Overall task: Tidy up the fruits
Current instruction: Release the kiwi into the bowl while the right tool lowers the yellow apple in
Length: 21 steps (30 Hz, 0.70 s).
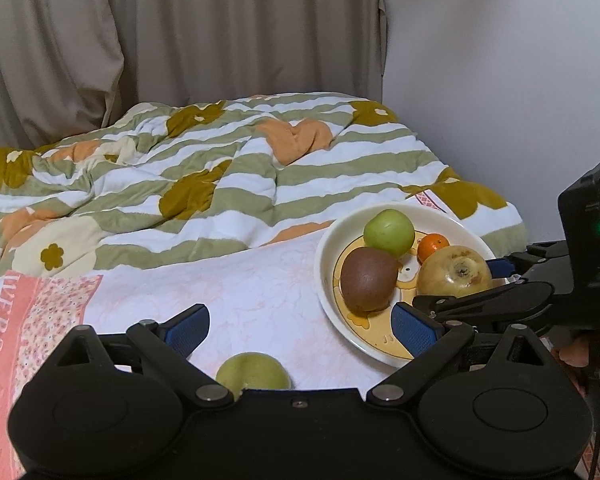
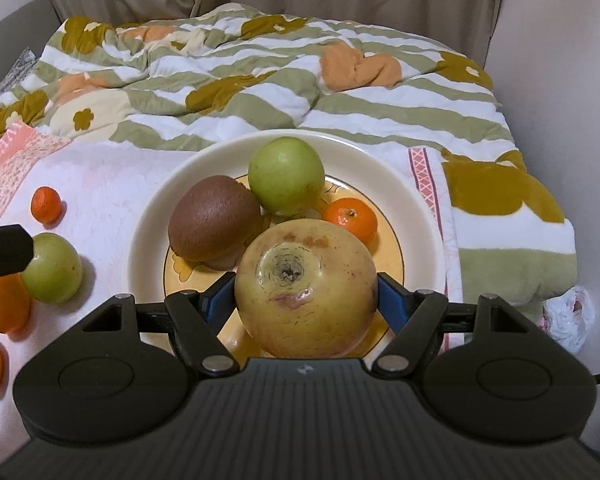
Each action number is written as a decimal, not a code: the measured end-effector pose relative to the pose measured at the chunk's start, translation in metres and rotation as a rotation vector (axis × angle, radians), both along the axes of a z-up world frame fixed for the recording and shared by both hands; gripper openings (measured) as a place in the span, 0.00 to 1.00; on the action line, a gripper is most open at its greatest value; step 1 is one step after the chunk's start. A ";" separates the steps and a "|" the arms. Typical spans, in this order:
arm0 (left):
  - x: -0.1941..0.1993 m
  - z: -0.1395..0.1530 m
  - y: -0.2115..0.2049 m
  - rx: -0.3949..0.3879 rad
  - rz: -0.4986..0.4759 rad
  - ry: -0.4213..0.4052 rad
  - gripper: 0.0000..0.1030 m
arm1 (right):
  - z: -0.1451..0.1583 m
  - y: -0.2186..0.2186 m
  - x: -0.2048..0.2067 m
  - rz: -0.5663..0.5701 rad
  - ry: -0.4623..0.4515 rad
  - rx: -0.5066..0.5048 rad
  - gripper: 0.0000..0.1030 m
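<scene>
Right tool (image 2: pixel 306 300) is clamped on the big yellow apple (image 2: pixel 306 280), blue pads on both flanks, low centre of the frame, right over the plate's (image 2: pixel 148 240) near inner edge. To do this step well: lower till the apple sits on the plate, w/ room kept from the kiwi (image 2: pixel 214 222) just upper left, then part the pads slowly — a round fruit likely rolls. Left tool (image 1: pixel 300 330) has its pads wide apart, nothing between, a green fruit (image 1: pixel 254 372) under it on the bed.

Count, right view: on the plate 1 kiwi, 1 green apple (image 2: pixel 286 176), 1 mandarin (image 2: pixel 351 219) + the held apple. Off it, left edge — 1 green fruit, 3 orange ones.
</scene>
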<state>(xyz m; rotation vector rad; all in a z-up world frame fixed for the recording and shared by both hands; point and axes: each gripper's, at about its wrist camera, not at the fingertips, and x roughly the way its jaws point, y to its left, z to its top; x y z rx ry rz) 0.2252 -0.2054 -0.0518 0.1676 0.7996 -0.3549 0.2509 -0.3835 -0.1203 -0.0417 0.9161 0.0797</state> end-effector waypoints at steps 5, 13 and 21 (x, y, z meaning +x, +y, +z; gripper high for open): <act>-0.006 0.003 0.003 -0.011 0.007 0.002 0.96 | 0.006 -0.001 -0.006 -0.008 -0.044 -0.013 1.00; -0.022 0.013 0.004 -0.043 0.024 -0.010 0.96 | 0.034 -0.010 -0.026 -0.027 -0.109 -0.034 1.00; -0.062 0.041 0.006 -0.079 0.055 -0.074 0.97 | 0.084 -0.020 -0.069 -0.045 -0.174 -0.010 1.00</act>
